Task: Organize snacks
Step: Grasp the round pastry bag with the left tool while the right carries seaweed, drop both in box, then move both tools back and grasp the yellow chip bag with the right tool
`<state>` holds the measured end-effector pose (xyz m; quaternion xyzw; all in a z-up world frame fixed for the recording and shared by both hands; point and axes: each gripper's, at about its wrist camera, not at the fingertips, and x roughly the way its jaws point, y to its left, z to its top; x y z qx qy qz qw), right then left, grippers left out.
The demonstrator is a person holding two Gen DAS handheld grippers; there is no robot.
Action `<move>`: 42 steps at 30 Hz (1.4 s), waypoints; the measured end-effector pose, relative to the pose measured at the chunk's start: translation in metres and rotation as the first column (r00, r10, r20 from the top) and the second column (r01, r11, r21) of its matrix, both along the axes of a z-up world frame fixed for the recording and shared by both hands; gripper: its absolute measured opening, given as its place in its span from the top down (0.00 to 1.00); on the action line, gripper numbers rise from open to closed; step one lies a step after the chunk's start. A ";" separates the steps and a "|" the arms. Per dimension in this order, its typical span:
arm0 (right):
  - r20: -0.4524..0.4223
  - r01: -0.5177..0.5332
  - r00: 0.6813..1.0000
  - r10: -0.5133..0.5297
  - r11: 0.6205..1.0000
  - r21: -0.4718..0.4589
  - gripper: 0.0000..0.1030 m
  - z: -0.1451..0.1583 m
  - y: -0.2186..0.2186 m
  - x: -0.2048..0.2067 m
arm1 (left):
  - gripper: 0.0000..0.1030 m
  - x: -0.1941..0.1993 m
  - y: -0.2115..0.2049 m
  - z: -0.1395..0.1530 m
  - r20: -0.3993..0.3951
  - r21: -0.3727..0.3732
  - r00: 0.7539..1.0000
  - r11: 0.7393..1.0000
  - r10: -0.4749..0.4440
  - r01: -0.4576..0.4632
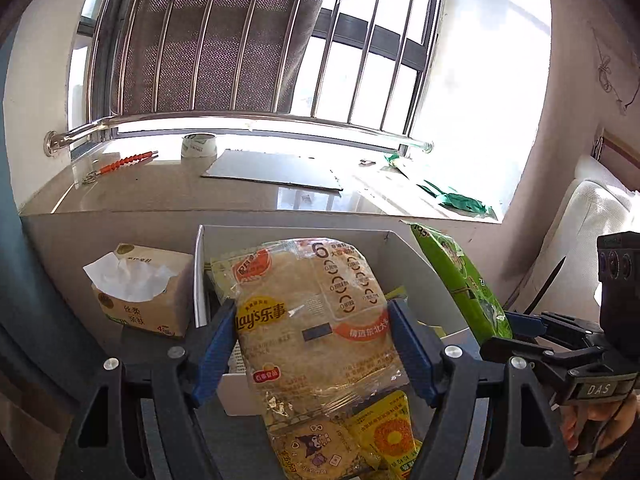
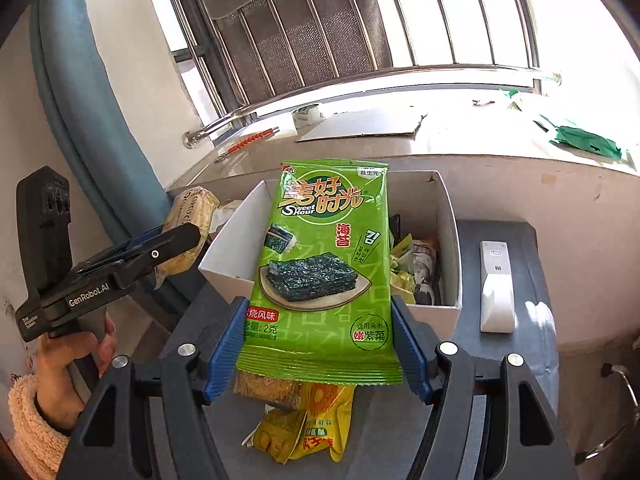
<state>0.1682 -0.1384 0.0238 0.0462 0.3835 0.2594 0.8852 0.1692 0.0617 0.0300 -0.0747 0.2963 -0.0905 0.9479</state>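
My left gripper [image 1: 312, 344] is shut on a clear Lay's rice-cracker pack [image 1: 312, 320] and holds it above the near edge of the white box [image 1: 296, 234]. My right gripper [image 2: 320, 340] is shut on a green seaweed snack packet [image 2: 324, 264], held upright in front of the same white box [image 2: 452, 216], which holds several small snack packs [image 2: 416, 268]. The seaweed packet also shows at the right of the left wrist view [image 1: 464, 280]. Yellow snack packs [image 2: 304, 424] lie on the grey table under my right gripper; they also show in the left wrist view [image 1: 384, 436].
A tissue box [image 1: 140, 292] stands left of the white box. A white remote [image 2: 496, 284] lies right of it. Behind is a windowsill [image 1: 160, 196] with a tape roll [image 1: 199, 145], a cardboard sheet [image 1: 272, 170] and a green bag [image 2: 584, 140]. A chair arm [image 2: 620, 400] is at far right.
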 end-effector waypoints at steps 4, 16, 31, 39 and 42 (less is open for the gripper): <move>-0.052 0.042 0.998 -0.044 0.999 -0.034 0.29 -0.002 0.016 0.062 | 0.24 0.052 0.000 0.001 -0.022 0.003 1.000 1.000 0.011 -0.011; -0.092 0.099 0.990 -0.103 0.994 -0.042 0.00 -0.024 0.005 0.090 | 0.00 0.075 0.009 -0.036 -0.142 0.047 0.986 0.995 0.093 -0.088; 0.026 -0.018 1.000 0.017 0.998 0.062 0.00 0.004 -0.021 -0.040 | 0.00 -0.071 -0.009 -0.019 -0.017 0.065 1.000 0.998 0.018 -0.017; -0.122 0.042 0.992 -0.022 0.985 0.165 0.00 -0.066 -0.062 -0.138 | 0.00 -0.174 -0.011 -0.068 -0.029 -0.030 0.999 0.998 0.045 -0.046; -0.190 0.082 0.981 -0.048 0.982 0.172 0.00 -0.091 -0.076 -0.169 | 0.00 -0.197 -0.018 -0.083 -0.054 -0.030 0.997 0.998 0.048 -0.050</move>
